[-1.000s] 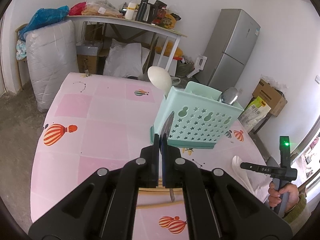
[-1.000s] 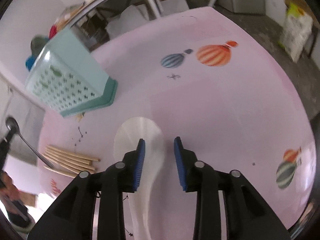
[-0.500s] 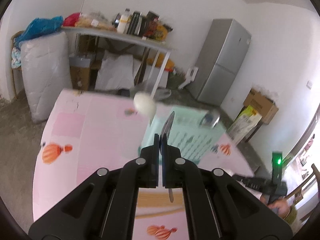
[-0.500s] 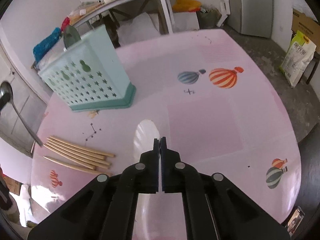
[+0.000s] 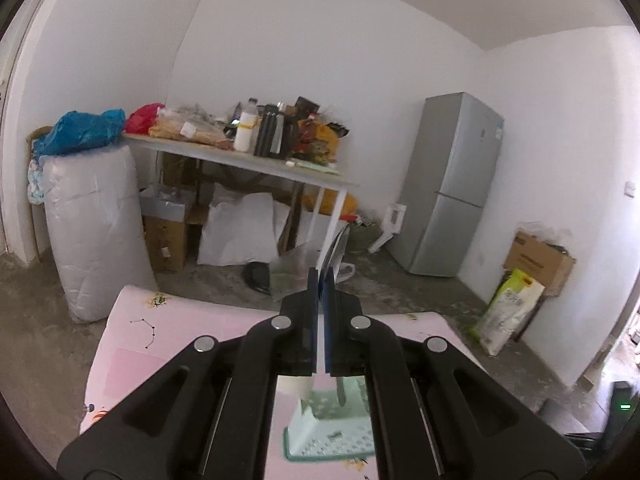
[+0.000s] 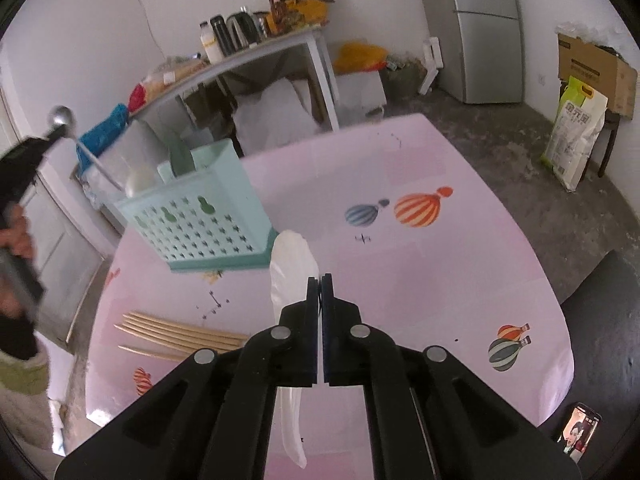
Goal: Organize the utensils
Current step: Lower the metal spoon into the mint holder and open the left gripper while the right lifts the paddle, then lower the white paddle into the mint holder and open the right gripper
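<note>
My left gripper (image 5: 319,292) is clamped on a thin steel spoon (image 6: 64,118), approx. upright: bowl up, handle tip hanging down betw. the arms. Directly under that tip stands the mint-green plastic utensil basket with star holes (image 5: 328,436), so I judge the next move is straight down, long axis kept vertical. My right gripper (image 6: 319,288) is pinched on a white translucent plastic rice paddle (image 6: 292,264), blade pointing fwd toward the basket, which is near, ahead-left. Light wooden chopsticks (image 6: 176,334) lie flat on the pink balloon-print table (image 6: 420,272), left of the right gripper.
</note>
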Demonstrator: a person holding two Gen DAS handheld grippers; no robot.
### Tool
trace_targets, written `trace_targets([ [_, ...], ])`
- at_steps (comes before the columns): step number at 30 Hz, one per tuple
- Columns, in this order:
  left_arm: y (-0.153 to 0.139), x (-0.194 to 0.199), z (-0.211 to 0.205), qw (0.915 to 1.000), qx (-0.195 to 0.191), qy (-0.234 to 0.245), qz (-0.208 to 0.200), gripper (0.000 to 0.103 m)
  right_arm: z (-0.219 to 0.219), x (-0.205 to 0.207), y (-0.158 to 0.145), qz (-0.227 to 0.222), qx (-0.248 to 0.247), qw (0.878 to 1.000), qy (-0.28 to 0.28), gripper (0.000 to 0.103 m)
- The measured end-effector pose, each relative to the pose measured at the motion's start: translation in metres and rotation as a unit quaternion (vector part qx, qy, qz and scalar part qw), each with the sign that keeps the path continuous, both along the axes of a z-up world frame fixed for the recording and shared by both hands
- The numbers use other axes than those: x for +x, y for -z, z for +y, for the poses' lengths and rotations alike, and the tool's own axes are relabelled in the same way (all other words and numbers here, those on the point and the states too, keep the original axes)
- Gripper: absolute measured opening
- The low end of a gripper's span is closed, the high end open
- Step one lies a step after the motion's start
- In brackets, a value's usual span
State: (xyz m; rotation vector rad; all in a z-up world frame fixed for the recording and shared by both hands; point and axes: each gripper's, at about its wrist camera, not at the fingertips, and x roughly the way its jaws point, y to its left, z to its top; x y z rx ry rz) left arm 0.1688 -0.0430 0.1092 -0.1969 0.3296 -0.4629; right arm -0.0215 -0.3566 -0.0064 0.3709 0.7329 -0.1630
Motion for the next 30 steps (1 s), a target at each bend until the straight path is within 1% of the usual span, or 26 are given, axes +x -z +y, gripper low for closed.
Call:
trace_targets([
  [2,0.010,0.010,-0.008,0.9999,0.006,-0.010,0.004,0.000,0.000,-0.003,-0.004,-0.008,0.002,1.000,0.003,0.002],
  [4,0.021,0.017,-0.018,0.9995,0.023,-0.021,-0.002,0.000,0.000,-0.006,-0.007,-0.014,0.003,1.000,0.005,0.002],
  [6,0.031,0.021,-0.024,0.9991,0.036,-0.022,-0.005,0.001,0.000,-0.008,-0.010,-0.018,0.004,1.000,0.005,0.002],
  [10,0.048,0.020,-0.029,0.9985,0.052,-0.014,0.000,0.001,-0.001,-0.010,-0.016,-0.028,0.006,1.000,0.005,0.002],
  [15,0.060,0.013,-0.026,0.9983,0.054,0.003,0.020,0.002,0.001,-0.010,-0.019,-0.033,0.005,0.999,0.002,0.002],
  [20,0.065,-0.002,-0.017,0.9986,0.039,0.023,0.029,0.018,0.003,-0.010,-0.023,-0.037,0.004,0.999,0.002,0.002],
  [22,0.063,-0.011,-0.013,0.9987,0.032,0.029,0.027,0.028,0.003,-0.010,-0.024,-0.039,0.004,0.999,0.002,0.002],
  [23,0.063,-0.015,-0.012,0.9987,0.030,0.031,0.025,0.030,0.003,-0.010,-0.024,-0.040,0.005,0.999,0.002,0.002],
  [27,0.060,-0.031,-0.006,0.9990,0.024,0.034,0.020,0.043,0.004,-0.009,-0.030,-0.048,0.005,0.999,0.003,0.002],
  [30,0.064,-0.042,0.000,0.9984,0.021,0.037,0.036,0.052,0.005,-0.005,-0.042,-0.066,0.000,0.998,0.005,0.002],
])
